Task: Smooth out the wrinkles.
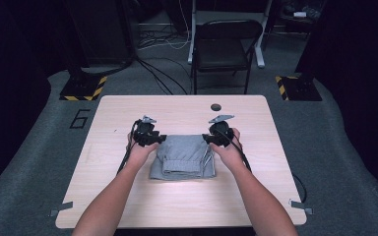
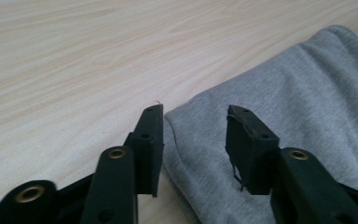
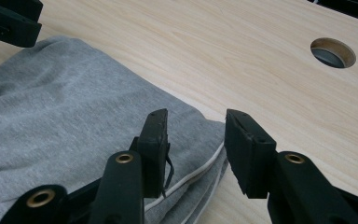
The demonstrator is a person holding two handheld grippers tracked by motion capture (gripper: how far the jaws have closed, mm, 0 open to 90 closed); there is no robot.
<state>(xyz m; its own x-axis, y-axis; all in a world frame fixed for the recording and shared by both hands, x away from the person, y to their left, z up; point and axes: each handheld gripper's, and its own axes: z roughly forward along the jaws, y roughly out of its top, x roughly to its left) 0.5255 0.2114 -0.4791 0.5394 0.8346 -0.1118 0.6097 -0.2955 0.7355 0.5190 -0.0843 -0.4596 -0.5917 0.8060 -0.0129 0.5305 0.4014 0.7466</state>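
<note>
A folded grey garment (image 1: 183, 157) lies in the middle of the wooden table (image 1: 256, 196). My left gripper (image 1: 160, 139) is at its far left corner, and my right gripper (image 1: 208, 139) is at its far right corner. In the left gripper view the jaws (image 2: 194, 116) stand apart, with the cloth's corner (image 2: 284, 93) lying slack between them and no pad pressing on it. The right gripper (image 3: 196, 121) likewise stands open over the garment's corner (image 3: 65, 107), where a pale drawstring shows at the edge. The left gripper's jaw (image 3: 9, 21) shows at the top left of the right gripper view.
A round hole (image 1: 216, 106) is in the table beyond the garment, also seen as the hole (image 3: 333, 52) in the right gripper view. A dark folding chair (image 1: 225, 46) stands behind the table, with cables on the floor. Bare wood surrounds the garment on all sides.
</note>
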